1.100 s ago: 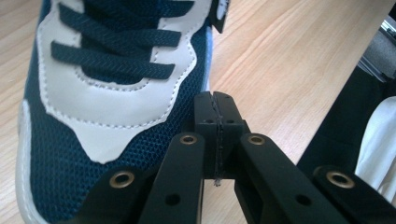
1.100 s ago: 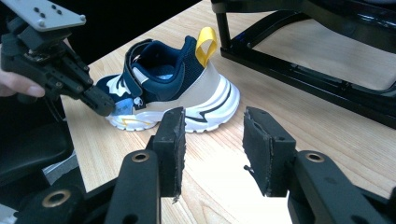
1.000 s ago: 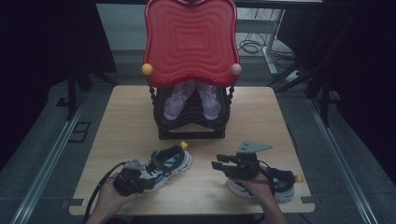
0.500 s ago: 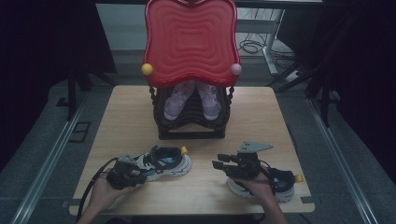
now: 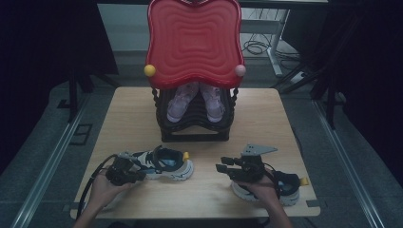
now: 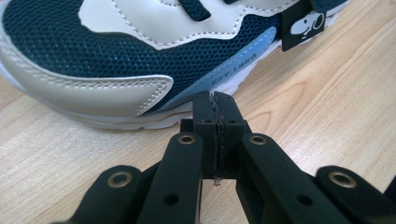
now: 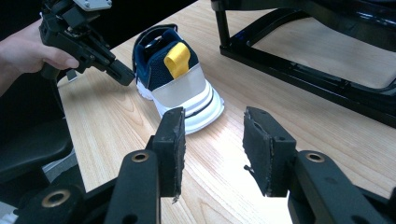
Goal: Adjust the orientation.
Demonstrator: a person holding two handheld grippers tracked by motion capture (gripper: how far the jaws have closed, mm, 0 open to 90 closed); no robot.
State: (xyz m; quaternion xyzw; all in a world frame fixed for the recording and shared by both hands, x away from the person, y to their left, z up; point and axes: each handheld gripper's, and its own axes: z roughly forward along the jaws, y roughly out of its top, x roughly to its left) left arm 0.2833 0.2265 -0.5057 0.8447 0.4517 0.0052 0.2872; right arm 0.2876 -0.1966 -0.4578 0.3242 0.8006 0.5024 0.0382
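Shoes on table: navy mesh trainer with cream leather overlays and white rubber sole (image 5: 164, 164) lies at about 7 o'clock on the pale wooden table (image 5: 133, 114), toe toward the person's left hand, yellow heel tab at its far end; its matching trainer (image 5: 285, 186) sits at 5 o'clock under the person's right hand.
Left gripper (image 6: 215, 109): black jaws pressed together with nothing between them, tips just beside the white sole edge of the near trainer (image 6: 116, 60), low over the wood; to my eye placed to nudge or pin the shoe, not to pinch it.
Right gripper (image 7: 212, 140): jaws parted and empty, hanging above bare wood and aimed across at the first trainer's heel (image 7: 180, 88), where the yellow fabric loop stands upright as a likely handle.
Rack: black tiered plastic shoe rack (image 5: 195, 123) at 12 o'clock, topped by a glossy red tray with ripple ridges (image 5: 194, 42) tilted up; a yellow ball and a pink ball sit at its lower corners.
Stored pair: pale pink trainers (image 5: 195, 102) rest toes-forward on the rack, suggesting, as a guess, where the navy pair belongs.
Textures: open-weave mesh, stitched smooth overlays, grained wood.
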